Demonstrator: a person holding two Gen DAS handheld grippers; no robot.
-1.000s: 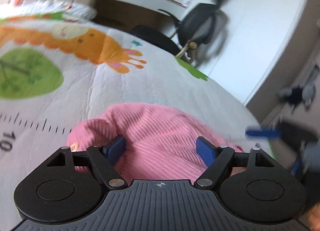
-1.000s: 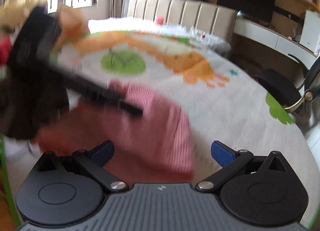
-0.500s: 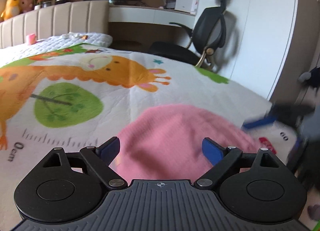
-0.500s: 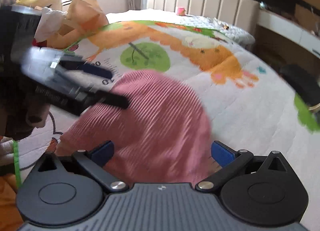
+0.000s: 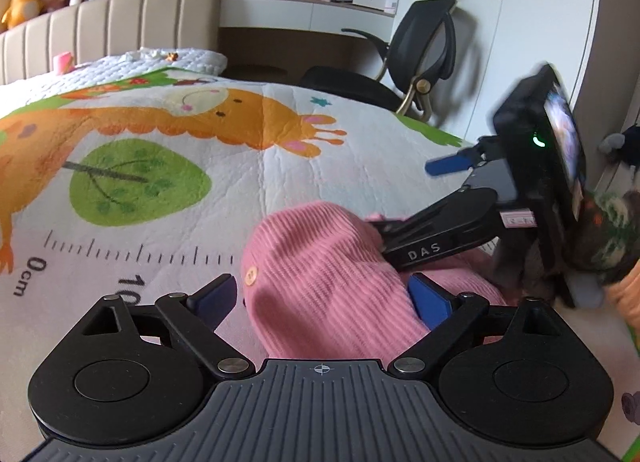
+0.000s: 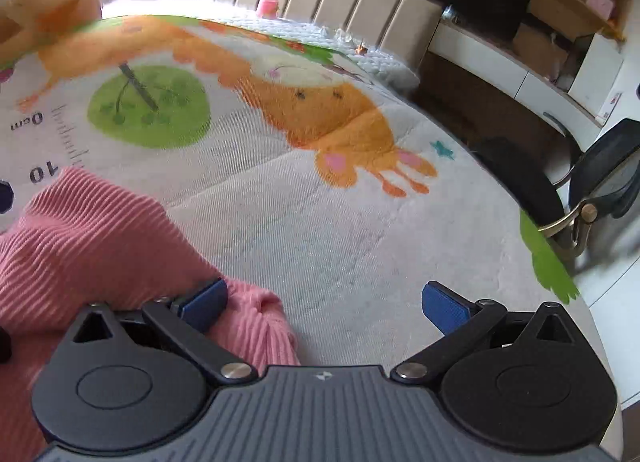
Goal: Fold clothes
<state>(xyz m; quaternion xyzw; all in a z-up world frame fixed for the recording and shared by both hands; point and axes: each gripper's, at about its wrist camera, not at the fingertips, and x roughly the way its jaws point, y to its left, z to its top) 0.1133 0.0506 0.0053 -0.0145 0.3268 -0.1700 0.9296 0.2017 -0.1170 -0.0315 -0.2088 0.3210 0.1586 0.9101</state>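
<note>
1. While the left tool (image 5: 320, 298) stood wide, its blue fingertips (image 5: 430, 300) straddled a mound of the pink ribbed garment (image 5: 316, 262) on the bed's giraffe-print quilt (image 5: 280, 166); the right tool (image 5: 404, 198) reached in from the right, one finger against the cloth.
2. Seen from the right wrist, the right tool (image 6: 326, 302) gaped wide, the pink ribbed garment (image 6: 80, 238) bunched near left, touching its left fingertip (image 6: 202, 302); the giraffe-print quilt (image 6: 340, 230) lay beyond.

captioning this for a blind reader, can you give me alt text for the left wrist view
The left tool, jaws open, straddles a rumpled pink ribbed garment lying on a giraffe-print bed quilt. From the right, the right tool reaches in, its lower finger lying across the garment, jaws open. A black office chair stands beyond the bed.
</note>
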